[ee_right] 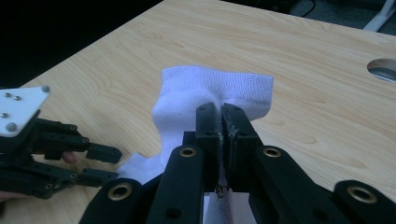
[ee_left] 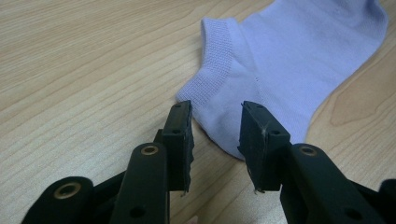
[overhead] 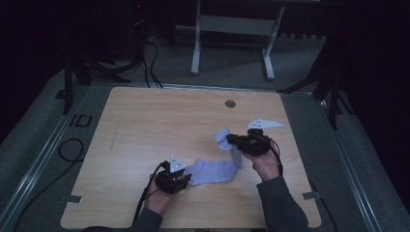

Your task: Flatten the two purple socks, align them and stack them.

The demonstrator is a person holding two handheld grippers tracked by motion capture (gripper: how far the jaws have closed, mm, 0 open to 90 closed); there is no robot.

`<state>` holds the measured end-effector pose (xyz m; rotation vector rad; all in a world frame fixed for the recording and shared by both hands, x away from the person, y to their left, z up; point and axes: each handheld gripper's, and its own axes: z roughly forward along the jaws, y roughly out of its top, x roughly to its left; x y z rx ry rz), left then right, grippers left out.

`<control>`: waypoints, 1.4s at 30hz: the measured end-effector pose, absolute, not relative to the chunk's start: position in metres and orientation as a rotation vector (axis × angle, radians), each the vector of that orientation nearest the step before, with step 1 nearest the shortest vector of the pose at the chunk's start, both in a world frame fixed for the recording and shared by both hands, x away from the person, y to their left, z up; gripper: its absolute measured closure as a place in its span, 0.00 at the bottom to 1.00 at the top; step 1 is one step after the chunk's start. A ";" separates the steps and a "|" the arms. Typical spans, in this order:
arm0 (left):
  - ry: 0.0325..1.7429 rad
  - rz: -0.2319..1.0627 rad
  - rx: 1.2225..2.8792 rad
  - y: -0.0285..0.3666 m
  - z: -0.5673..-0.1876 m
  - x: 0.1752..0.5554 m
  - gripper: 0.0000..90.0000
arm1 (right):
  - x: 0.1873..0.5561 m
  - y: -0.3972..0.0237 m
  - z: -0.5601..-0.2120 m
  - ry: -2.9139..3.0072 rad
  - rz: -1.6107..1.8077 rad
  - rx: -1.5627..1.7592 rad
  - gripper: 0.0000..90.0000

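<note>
One sock: right hand-held gripper pinches its raised end, left hand-held gripper gapes at the cuff

- Light wooden tabletop with rounded corners.
- Round grey metal grommet set in the tabletop at twelve o'clock.
- White metal desk frame on the floor beyond, at twelve o'clock.
- Black floor cable at nine o'clock.

Wooden table, pale sock on it
</note>
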<state>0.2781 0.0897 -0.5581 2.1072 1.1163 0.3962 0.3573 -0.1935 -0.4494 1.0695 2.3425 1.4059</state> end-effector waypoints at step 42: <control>1.114 0.385 2.111 0.087 -0.560 0.277 0.71 | 0.346 -0.176 -0.465 2.351 1.431 1.066 0.95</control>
